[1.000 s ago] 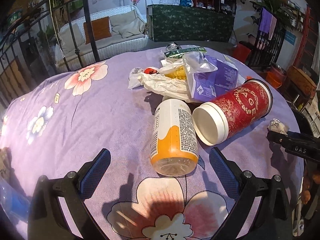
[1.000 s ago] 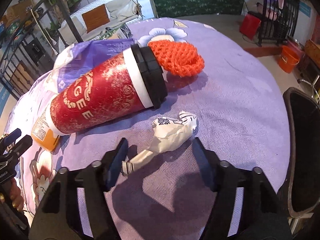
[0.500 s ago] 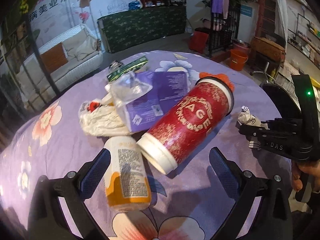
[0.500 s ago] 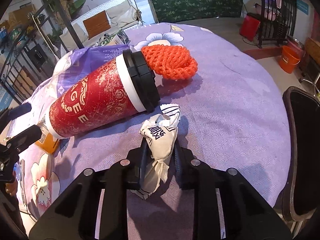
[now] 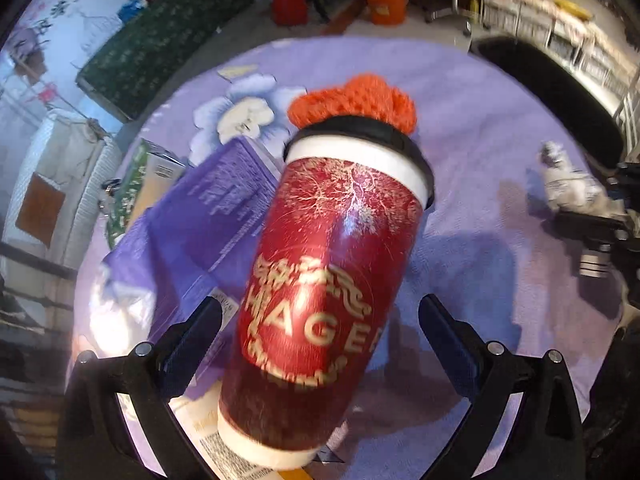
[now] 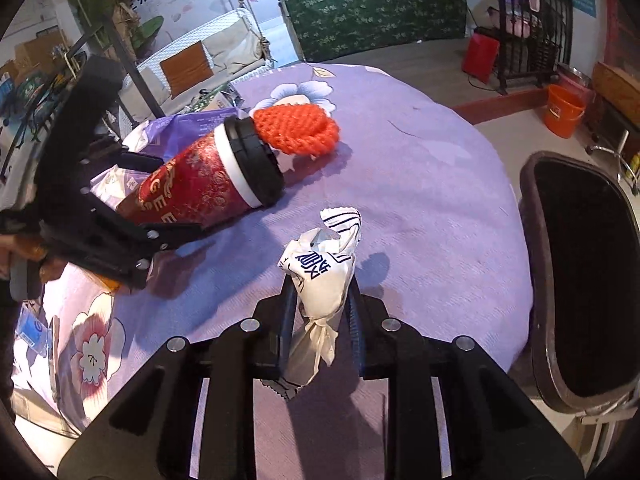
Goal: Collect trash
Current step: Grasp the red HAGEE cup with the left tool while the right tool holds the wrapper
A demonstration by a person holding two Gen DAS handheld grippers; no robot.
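A red paper cup [image 5: 332, 272] with a black lid lies on its side on the purple flowered tablecloth [image 5: 480, 120]. My left gripper [image 5: 320, 332] is open and straddles the cup's lower half, with a gap showing beside the right finger. My right gripper [image 6: 320, 304] is shut on a crumpled white wrapper [image 6: 320, 272] with dark print, held just above the cloth. The left wrist view shows that wrapper [image 5: 568, 184] at the far right. The red cup [image 6: 208, 184] lies to the left of the held wrapper.
An orange knitted piece [image 6: 296, 128] lies behind the cup's lid. A purple plastic bag [image 5: 200, 220], a green box [image 5: 132, 184] and a white-and-yellow bottle [image 5: 224, 440] lie beside and under the cup. A dark bin [image 6: 536, 280] stands off the table's right edge.
My right gripper shut on the white wrapper and raised it off the cloth. My left gripper swung over and rolled until the red cup lay between its open fingers.
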